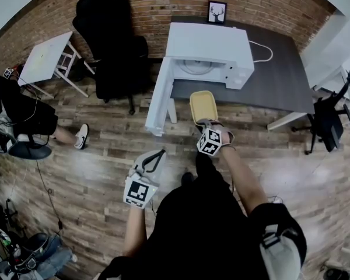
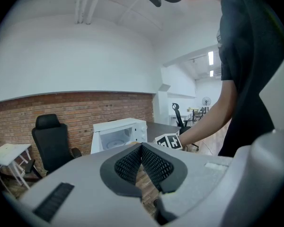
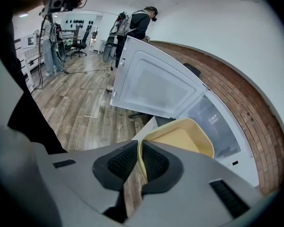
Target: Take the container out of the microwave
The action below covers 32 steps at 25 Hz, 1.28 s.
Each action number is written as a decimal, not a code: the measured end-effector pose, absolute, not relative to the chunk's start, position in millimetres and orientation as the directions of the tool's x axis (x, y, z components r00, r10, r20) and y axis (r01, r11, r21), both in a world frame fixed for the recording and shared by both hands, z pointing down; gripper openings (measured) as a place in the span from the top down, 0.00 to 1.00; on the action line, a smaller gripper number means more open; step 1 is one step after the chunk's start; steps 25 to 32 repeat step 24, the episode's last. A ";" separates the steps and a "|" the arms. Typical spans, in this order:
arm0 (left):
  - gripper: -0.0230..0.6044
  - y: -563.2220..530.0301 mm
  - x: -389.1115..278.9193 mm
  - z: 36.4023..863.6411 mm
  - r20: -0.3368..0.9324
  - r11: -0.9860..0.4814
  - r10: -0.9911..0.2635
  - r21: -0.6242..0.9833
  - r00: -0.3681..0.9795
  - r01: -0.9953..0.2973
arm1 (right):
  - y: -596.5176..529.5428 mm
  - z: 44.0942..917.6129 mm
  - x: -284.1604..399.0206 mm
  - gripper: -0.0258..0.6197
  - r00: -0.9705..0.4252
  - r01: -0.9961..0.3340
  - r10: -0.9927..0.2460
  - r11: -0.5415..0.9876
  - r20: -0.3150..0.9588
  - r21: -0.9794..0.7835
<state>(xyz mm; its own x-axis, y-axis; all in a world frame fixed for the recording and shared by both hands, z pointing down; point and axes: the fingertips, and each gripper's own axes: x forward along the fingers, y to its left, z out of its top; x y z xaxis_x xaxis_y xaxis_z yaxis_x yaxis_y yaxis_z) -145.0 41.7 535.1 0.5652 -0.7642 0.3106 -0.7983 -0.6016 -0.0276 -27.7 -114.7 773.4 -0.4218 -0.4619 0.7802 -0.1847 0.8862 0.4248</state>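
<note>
The white microwave (image 1: 207,48) stands on a dark table (image 1: 280,77) with its door (image 1: 160,98) swung open to the left; its cavity shows only the turntable. A pale yellow container (image 1: 203,106) hangs in front of the microwave, over the table's front edge. My right gripper (image 1: 206,123) is shut on the container's near rim. In the right gripper view the rim sits pinched between the pads, with the container (image 3: 184,138) beyond my right gripper (image 3: 139,150) and the door (image 3: 156,86) behind. My left gripper (image 1: 155,156) hangs lower left over the floor, its jaws (image 2: 141,148) shut and empty.
A black office chair (image 1: 114,39) and a small white table (image 1: 46,57) stand left of the microwave by the brick wall. A seated person's leg and shoe (image 1: 81,136) are at the left. Another chair (image 1: 329,121) is at the right. A framed picture (image 1: 217,11) leans behind the microwave.
</note>
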 end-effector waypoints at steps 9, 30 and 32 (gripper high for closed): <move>0.96 36.8 -138.4 535.2 0.300 -0.613 -0.760 -0.040 0.576 -0.789 | -119.9 770.7 -19.2 0.91 -0.418 -0.198 -0.469 0.883 0.778 0.426; 0.96 16.6 -117.2 534.9 0.307 -0.637 -0.741 -0.043 0.597 -0.770 | -129.0 776.6 -4.4 0.91 -0.415 -0.203 -0.463 0.886 0.784 0.416; 0.96 16.6 -117.2 534.9 0.307 -0.637 -0.741 -0.043 0.597 -0.770 | -129.0 776.6 -4.4 0.91 -0.415 -0.203 -0.463 0.886 0.784 0.416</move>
